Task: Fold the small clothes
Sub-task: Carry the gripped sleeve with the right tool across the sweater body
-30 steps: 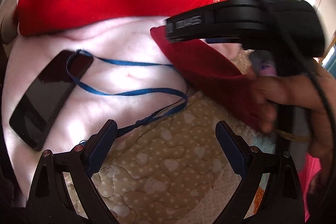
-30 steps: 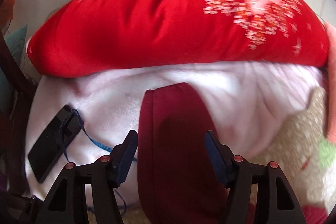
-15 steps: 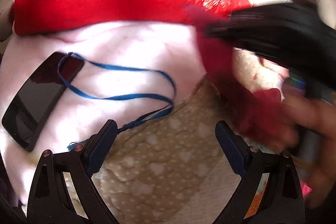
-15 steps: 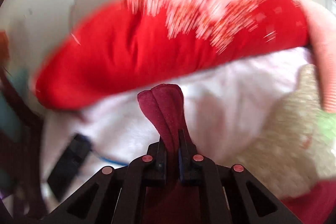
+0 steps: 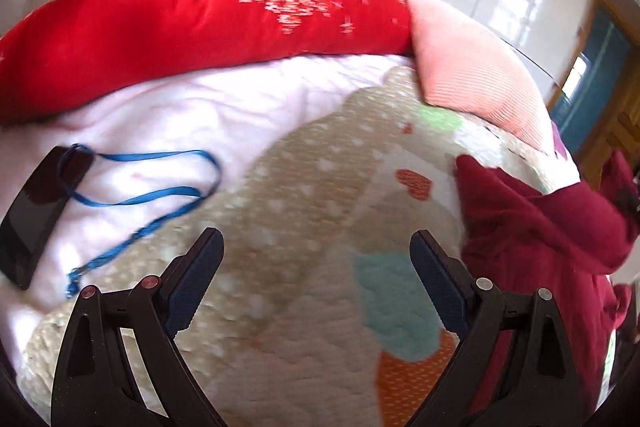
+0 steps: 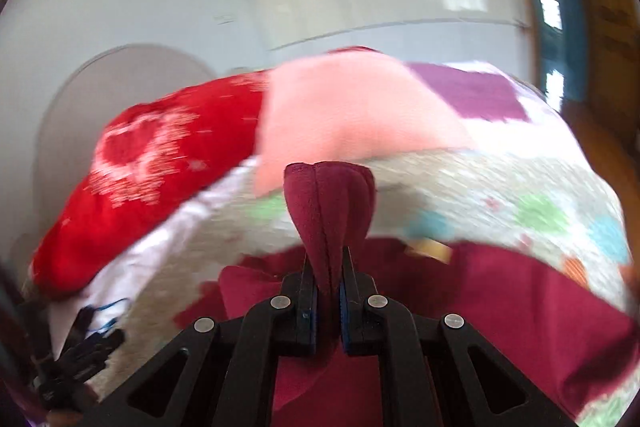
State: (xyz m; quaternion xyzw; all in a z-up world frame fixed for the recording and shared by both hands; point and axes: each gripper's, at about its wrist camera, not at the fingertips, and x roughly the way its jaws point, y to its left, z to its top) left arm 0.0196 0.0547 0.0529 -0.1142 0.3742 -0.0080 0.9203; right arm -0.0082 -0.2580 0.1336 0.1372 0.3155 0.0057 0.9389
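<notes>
A dark red garment [image 6: 500, 311] lies on the patterned quilt [image 6: 500, 195]. My right gripper [image 6: 326, 291] is shut on a folded end of it, which sticks up between the fingers [image 6: 306, 287]. In the left wrist view the garment [image 5: 532, 247] lies bunched at the right, beside my left gripper [image 5: 316, 259]. That gripper is open and empty over the beige quilt [image 5: 288, 195].
A big red pillow [image 5: 180, 15] lies along the back, with a peach pillow [image 5: 468, 71] to its right. A black phone [image 5: 36, 211] with a blue lanyard [image 5: 160, 195] lies on the white sheet [image 5: 192, 115] at the left. A wooden door [image 6: 600, 27] stands at the right.
My right gripper shut on the dark red garment's end and pulled it right, off the white sheet onto the quilt. My left gripper's view swung right; it stays open.
</notes>
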